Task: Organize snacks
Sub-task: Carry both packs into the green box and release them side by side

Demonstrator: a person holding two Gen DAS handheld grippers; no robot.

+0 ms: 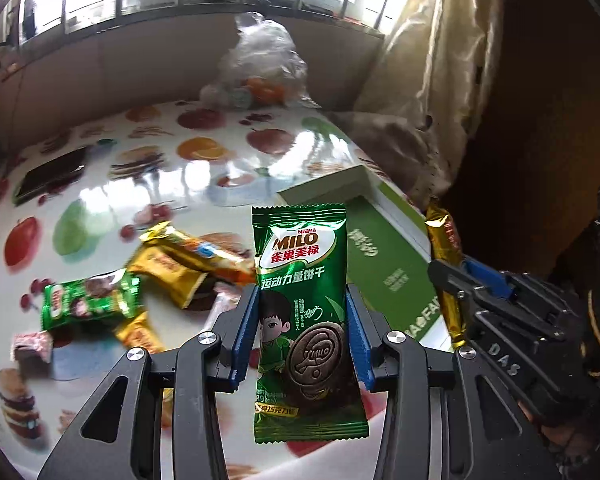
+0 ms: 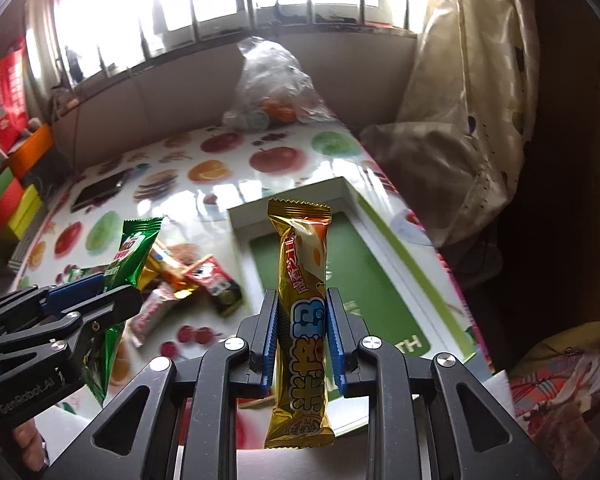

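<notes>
My left gripper is shut on a green Milo biscuit packet, held upright above the table; they also show at the left of the right wrist view, the left gripper with the packet. My right gripper is shut on a long gold snack bar, held upright over the shallow green-and-white box. The right gripper and its gold bar show at the right of the left wrist view, over the box. A pile of loose snacks lies on the table left of the box.
The fruit-print table carries a dark phone at the far left and a clear plastic bag with fruit at the back. A curtain and bundled cloth hang right of the table. Coloured boxes stand at the left.
</notes>
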